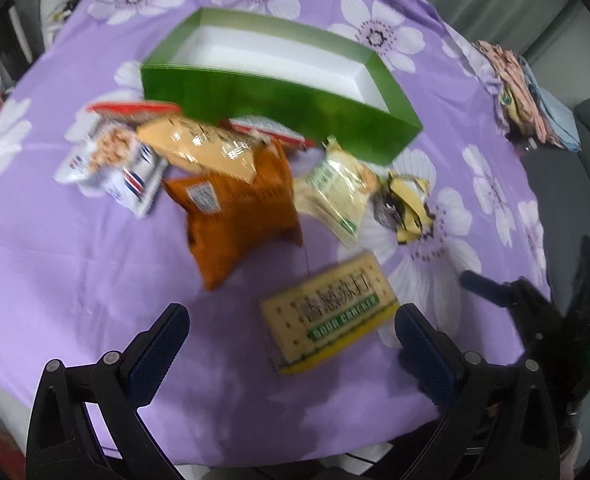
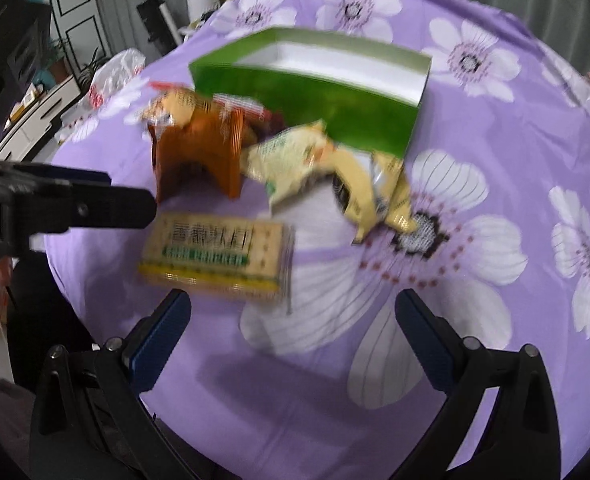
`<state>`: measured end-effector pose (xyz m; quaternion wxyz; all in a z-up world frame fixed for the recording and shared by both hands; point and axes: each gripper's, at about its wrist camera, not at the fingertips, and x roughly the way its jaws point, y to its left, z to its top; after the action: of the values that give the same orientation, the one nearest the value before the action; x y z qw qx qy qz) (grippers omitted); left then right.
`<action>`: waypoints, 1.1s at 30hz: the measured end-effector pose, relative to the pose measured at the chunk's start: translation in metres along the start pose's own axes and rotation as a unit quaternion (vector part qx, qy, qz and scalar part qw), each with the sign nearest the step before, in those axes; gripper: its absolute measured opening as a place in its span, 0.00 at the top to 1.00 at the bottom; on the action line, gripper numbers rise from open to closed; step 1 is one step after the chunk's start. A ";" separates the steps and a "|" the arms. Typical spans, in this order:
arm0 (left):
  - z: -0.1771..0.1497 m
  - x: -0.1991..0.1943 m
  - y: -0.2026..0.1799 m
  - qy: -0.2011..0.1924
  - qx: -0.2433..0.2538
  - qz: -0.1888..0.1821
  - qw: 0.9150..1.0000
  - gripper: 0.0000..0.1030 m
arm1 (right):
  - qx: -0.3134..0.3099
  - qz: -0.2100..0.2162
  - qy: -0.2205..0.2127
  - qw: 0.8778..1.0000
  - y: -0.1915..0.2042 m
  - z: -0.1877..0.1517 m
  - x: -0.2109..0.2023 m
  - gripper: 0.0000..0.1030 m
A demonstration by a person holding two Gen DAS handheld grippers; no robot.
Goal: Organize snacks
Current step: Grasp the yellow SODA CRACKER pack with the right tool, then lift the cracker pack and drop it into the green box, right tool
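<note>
Snacks are seen scattered on a round table covered by a purple cloth (image 1: 75, 260) printed with white flowers. In the left wrist view, a green box (image 1: 279, 116) with a white, empty inside stands toward the far edge; grey curtains and folded fabric (image 1: 523, 92) at the right edge are made out behind it. An orange bag (image 1: 239, 220), a tan bag (image 1: 207, 148), a white packet (image 1: 115, 168), a pale green packet (image 1: 335, 196) and a yellow wrapper (image 1: 403, 204) lie just before the box. A cracker pack (image 1: 331, 312) lies nearest, just ahead of the left gripper (image 1: 291, 332), whose fingers are spread wide and hold nothing.

In the right wrist view, shelves and a door are glimpsed at the left. The right gripper (image 2: 293, 320) is likewise spread wide and empty, with the cracker pack (image 2: 219, 256) just beyond its left finger. The picture is blurred.
</note>
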<state>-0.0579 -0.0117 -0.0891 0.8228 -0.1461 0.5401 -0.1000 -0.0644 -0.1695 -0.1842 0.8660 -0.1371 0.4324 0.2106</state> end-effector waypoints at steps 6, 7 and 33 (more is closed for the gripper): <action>-0.007 0.012 -0.002 0.005 -0.001 -0.011 1.000 0.01 | -0.005 0.039 0.008 0.999 0.004 -0.005 0.016 0.14; -0.009 0.014 -0.002 0.007 -0.003 -0.011 1.000 0.01 | -0.007 0.042 0.009 0.999 0.005 -0.005 0.019 0.16; -0.011 0.029 -0.002 0.005 0.032 0.009 0.999 0.47 | -0.040 0.085 -0.030 0.995 0.023 0.000 0.021 0.58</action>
<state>-0.0567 -0.0241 -0.1170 0.8252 -0.1146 0.5419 -0.1108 -0.0642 -0.1443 -0.2026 0.8514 -0.1280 0.4074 0.3045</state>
